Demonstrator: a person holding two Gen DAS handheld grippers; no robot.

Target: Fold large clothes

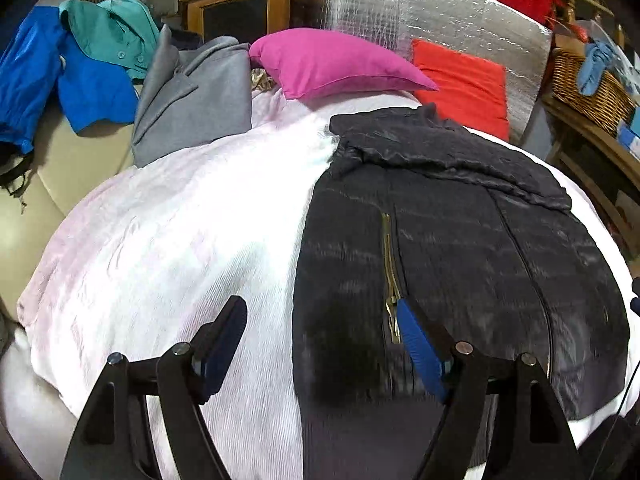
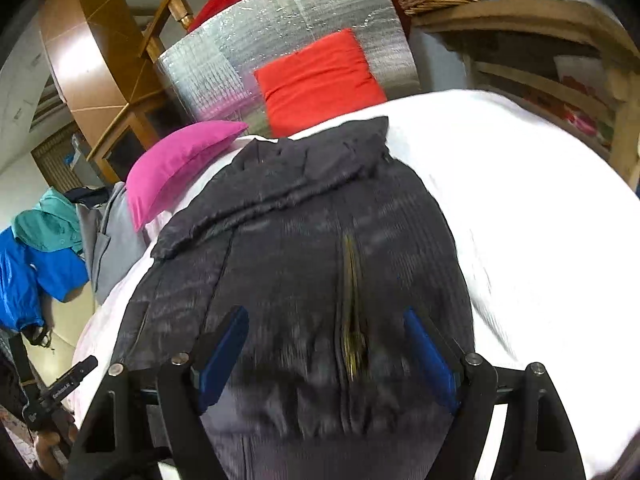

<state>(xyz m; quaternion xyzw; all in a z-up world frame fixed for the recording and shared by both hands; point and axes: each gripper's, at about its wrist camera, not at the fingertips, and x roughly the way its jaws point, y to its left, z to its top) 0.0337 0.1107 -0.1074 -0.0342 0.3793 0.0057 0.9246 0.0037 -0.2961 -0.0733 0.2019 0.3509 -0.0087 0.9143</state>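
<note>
A black quilted jacket (image 1: 460, 248) is laid flat on the white bedspread (image 1: 160, 240), collar toward twelve o'clock and hem toward six, its brass zip (image 1: 387, 272) running down the front. It appears to be spread this way so that the sides and sleeves can be folded inward over a smooth base.

The left gripper (image 1: 320, 344) is held over the jacket's edge at six o'clock in the left wrist view, one pad over the bedspread and the other near the zip; its jaws are opening, and no cloth is pinched between them. The right gripper (image 2: 326, 354) is held above the jacket's lower front, its fingers spread wide and straddling the zip (image 2: 352, 320), with nothing clamped. Both are judged to be positioned for a next hold on the hem.

A pink pillow (image 1: 336, 64) and a red cushion (image 1: 460, 80) are kept at twelve o'clock, clear of the folding area. Grey (image 1: 196, 96), teal (image 1: 112, 32) and blue garments (image 1: 92, 88) are piled at ten o'clock.

A wicker basket (image 1: 588, 88) is seen at two o'clock on a wooden shelf, with a light blue cloth (image 1: 596, 64) draped over its rim; its other contents cannot be made out.
</note>
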